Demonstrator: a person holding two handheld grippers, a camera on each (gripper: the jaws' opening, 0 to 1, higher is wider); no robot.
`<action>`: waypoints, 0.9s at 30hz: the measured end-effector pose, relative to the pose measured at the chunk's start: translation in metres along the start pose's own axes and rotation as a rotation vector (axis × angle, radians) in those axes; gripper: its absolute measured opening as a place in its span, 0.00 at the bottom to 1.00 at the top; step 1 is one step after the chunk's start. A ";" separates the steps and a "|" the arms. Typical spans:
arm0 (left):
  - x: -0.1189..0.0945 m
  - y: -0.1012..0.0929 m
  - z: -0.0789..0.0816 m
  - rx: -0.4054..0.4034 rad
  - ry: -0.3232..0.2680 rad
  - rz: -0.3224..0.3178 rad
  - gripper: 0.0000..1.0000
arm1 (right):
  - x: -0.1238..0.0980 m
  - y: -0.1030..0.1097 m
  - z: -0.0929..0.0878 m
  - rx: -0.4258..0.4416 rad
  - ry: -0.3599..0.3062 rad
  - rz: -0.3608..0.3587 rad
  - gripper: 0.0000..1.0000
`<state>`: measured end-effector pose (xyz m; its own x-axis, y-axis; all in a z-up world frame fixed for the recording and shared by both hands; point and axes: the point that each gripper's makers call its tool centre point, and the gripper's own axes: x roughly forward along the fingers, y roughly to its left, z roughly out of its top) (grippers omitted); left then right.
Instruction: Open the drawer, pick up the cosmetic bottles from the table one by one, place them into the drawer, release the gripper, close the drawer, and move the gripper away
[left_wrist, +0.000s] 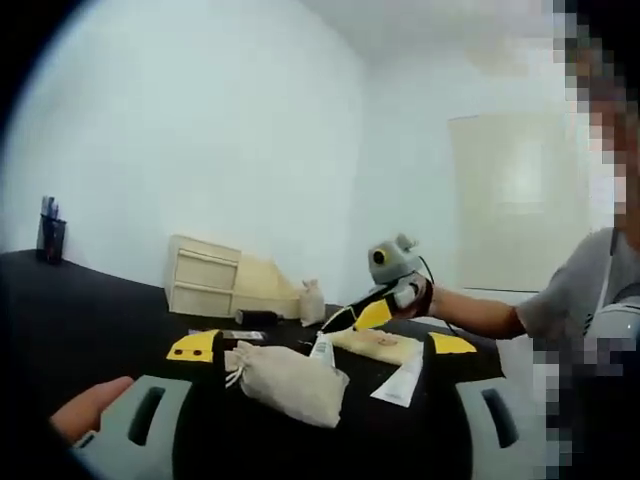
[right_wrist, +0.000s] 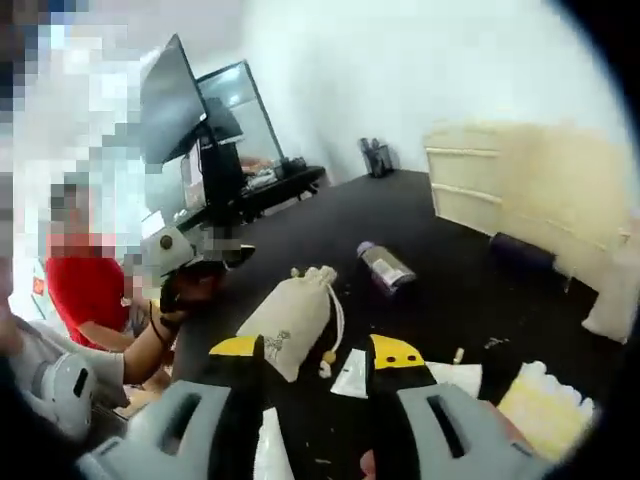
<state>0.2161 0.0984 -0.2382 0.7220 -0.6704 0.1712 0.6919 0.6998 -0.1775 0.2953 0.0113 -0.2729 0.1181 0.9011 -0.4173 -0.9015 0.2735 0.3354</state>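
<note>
Both grippers hover over the black table with jaws spread, holding nothing, and the drawer unit is shut.

In the left gripper view, the left gripper (left_wrist: 320, 345) spreads its yellow-tipped jaws low in the frame around a beige drawstring cloth pouch (left_wrist: 290, 382) and a white squeeze tube (left_wrist: 401, 384); the cream wooden drawer unit (left_wrist: 205, 276) stands closed at centre left on the black table (left_wrist: 80, 310). In the right gripper view, the right gripper (right_wrist: 315, 352) is parted at bottom centre, and a clear cosmetic bottle with a dark cap (right_wrist: 386, 266) lies on its side mid-frame.
</note>
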 end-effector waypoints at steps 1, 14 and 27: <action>0.000 0.000 0.000 0.000 0.001 -0.001 0.80 | 0.003 0.001 -0.001 0.000 0.006 0.004 0.36; -0.001 0.000 0.001 -0.004 -0.005 -0.003 0.79 | 0.028 0.007 -0.016 0.067 0.064 0.074 0.36; -0.002 0.000 0.004 -0.013 -0.021 -0.007 0.78 | 0.021 0.024 -0.031 0.075 0.113 0.123 0.37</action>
<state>0.2152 0.1010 -0.2345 0.7171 -0.6699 0.1923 0.6969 0.6918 -0.1890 0.2630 0.0264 -0.2994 -0.0420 0.8870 -0.4599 -0.8724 0.1918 0.4497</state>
